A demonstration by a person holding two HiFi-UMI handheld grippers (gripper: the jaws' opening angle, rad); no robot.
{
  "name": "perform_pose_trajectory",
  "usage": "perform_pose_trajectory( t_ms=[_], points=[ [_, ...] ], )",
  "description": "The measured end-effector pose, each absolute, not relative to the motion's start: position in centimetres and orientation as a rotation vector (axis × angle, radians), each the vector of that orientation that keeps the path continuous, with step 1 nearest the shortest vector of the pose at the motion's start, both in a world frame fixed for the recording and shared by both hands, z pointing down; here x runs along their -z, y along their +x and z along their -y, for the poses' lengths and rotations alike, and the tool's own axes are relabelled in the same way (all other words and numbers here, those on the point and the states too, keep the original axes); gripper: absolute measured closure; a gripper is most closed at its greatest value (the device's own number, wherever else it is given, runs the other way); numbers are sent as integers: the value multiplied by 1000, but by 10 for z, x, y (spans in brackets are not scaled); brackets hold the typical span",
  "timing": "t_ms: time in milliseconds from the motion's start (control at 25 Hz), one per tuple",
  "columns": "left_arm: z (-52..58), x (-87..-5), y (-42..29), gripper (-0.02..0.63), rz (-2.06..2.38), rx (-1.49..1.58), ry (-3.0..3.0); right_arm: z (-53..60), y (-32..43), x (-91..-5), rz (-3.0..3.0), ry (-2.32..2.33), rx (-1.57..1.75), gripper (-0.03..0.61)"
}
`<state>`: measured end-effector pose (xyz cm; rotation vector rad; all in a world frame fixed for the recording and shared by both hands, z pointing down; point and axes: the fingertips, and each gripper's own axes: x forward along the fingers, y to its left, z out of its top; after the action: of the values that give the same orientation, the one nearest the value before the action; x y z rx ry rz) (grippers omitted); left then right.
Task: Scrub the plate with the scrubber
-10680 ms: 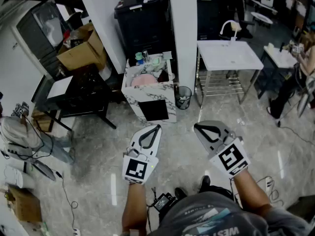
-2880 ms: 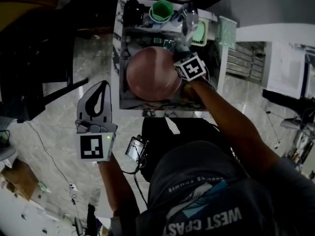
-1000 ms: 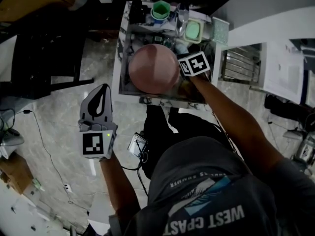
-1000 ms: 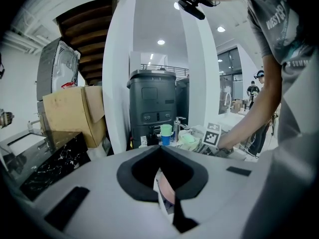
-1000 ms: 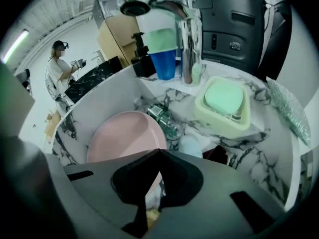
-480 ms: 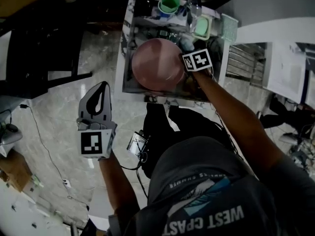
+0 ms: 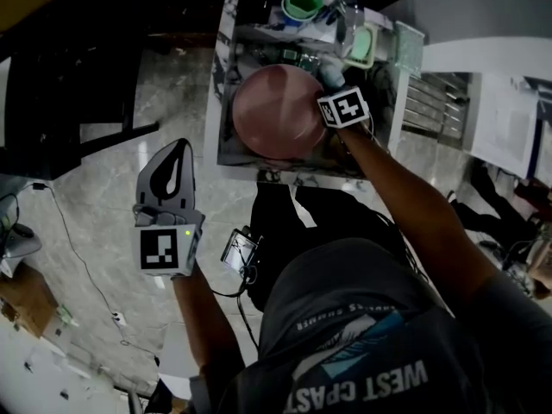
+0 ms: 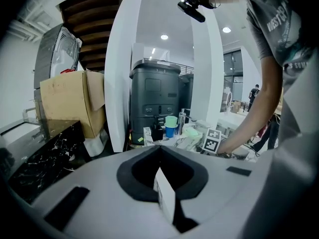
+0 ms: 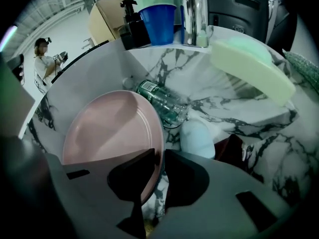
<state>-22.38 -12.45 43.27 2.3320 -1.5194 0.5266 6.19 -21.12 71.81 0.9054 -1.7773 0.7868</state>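
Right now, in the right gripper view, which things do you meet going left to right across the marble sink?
In order: round pink plate → clear plastic bottle with green label → pale blue rounded lump → pale green oblong block on the rim.

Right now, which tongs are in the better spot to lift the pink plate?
Right. The right tongs have just been closing on the rim of the pink plate inside the sink. The left tongs are shut and empty, hanging over the floor, well away from the plate.

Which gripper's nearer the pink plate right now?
Right. The right gripper, jaws just closing, pinches the rim of the pink plate; the left gripper hangs shut over the floor beside the sink.
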Motion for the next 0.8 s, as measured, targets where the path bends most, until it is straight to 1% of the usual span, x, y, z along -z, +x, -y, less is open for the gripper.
perform_pose_trajectory(
  t_ms=[480, 680, 800],
  points=[
    [126, -420, -215, 612, 1525, -514, 2357, 215, 60, -681, 1859, 955, -645, 514],
    [121, -410, -208, 612, 1537, -504, 2371, 213, 57, -666, 1874, 931, -576, 514],
    [118, -402, -206, 612, 1547, -501, 2380, 209, 60, -665, 1849, 880, -491, 503]
  ],
)
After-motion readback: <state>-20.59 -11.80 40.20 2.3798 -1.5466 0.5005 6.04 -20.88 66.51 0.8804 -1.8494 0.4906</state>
